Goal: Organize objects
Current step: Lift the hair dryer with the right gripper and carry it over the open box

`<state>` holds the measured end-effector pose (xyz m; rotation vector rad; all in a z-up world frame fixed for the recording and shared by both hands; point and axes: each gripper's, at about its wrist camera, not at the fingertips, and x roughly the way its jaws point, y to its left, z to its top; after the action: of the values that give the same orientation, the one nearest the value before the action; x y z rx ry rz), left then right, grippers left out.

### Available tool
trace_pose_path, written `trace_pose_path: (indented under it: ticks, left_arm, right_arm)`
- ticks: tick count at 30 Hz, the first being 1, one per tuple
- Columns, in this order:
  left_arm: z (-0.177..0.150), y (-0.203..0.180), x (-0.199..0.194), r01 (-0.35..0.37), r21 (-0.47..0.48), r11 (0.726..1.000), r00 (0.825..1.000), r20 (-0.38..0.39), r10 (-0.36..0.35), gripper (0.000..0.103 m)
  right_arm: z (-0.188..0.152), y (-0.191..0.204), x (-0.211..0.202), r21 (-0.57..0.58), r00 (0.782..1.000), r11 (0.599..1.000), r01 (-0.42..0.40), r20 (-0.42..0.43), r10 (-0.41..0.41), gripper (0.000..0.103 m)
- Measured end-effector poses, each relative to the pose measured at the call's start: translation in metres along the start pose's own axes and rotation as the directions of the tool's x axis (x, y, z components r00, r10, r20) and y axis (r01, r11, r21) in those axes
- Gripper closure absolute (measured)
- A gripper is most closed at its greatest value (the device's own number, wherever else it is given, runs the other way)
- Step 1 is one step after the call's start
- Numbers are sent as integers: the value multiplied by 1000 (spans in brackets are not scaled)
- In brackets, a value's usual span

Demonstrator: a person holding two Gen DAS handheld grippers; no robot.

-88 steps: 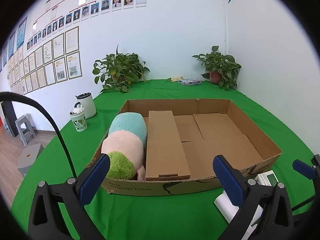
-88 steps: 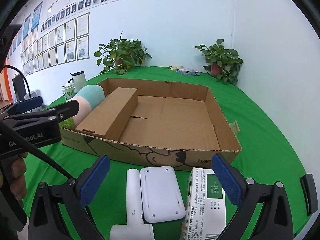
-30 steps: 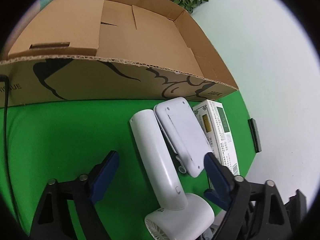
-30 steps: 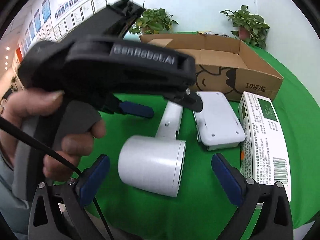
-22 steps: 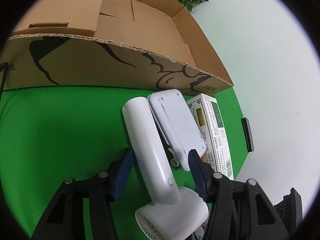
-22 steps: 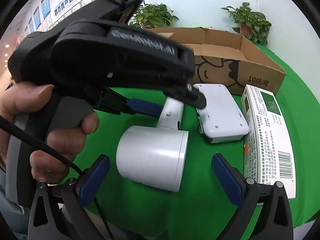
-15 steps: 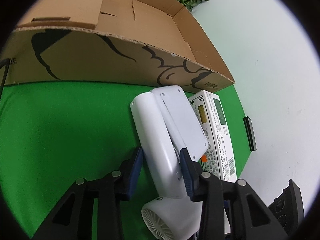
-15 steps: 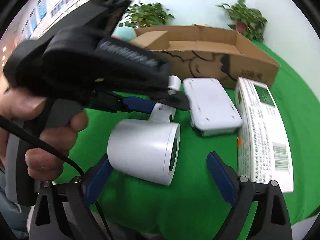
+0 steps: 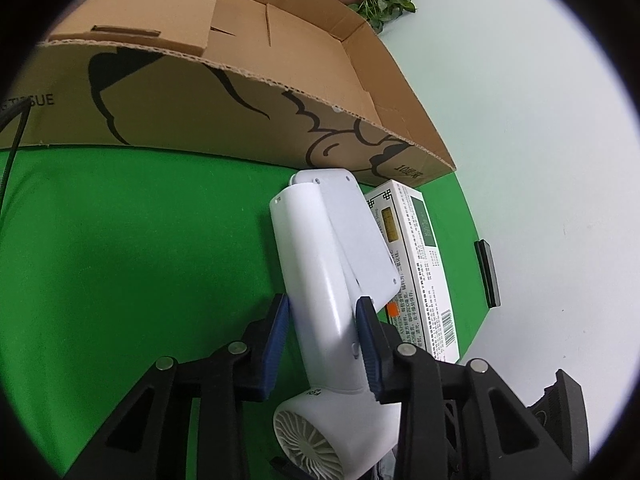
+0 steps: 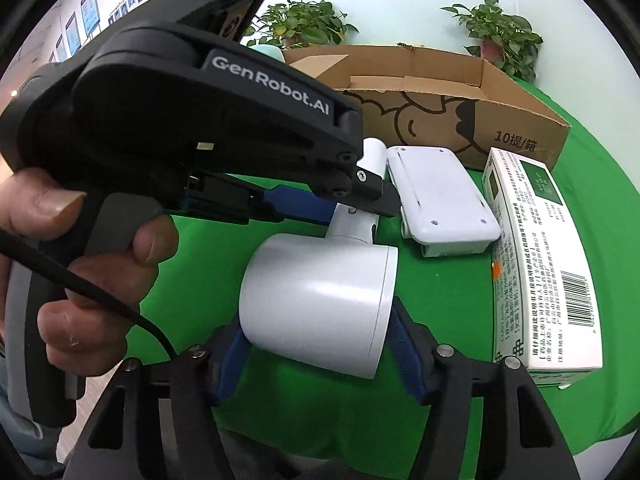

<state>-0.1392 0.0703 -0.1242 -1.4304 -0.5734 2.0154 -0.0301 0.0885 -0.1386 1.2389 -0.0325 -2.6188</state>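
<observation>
On green cloth (image 9: 120, 240), both tilted-down grippers' jaws, just closing, grasp the white fan (image 9: 324, 300)

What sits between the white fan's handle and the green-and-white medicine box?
A flat white device lies between the fan's handle and the medicine box; the right wrist view shows it.

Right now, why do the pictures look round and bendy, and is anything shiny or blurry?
Left wrist view: fisheye lens bows the brown cardboard box edge, black corners ring the picture; a soft shine runs down the white hair dryer's handle. Right wrist view: same bending, the near black left gripper looms huge; the dryer's barrel gleams. Both sharp.
</observation>
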Motion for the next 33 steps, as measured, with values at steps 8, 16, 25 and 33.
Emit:
trace_pose_path:
  ticks: [8, 16, 25, 33]
  left_arm:
    - [-7, 7, -25, 0, 13, 1000, 999, 32, 0, 72]
    - [-10, -13, -59, -42, 67, 997, 993, 112, 34, 72]
    - [-9, -46, -94, -84, 154, 985, 977, 205, 51, 74]
    - [0, -65, -122, -108, 202, 973, 964, 262, 53, 74]
  right_arm:
    - [3, 2, 0, 11, 1000, 1000, -20, 18, 19, 43]
    - [12, 6, -13, -10, 996, 1000, -29, 78, 30, 44]
    - [23, 11, -29, -14, 988, 999, -36, 152, 38, 47]
    - [50, 10, -38, -32, 976, 999, -30, 215, 36, 49]
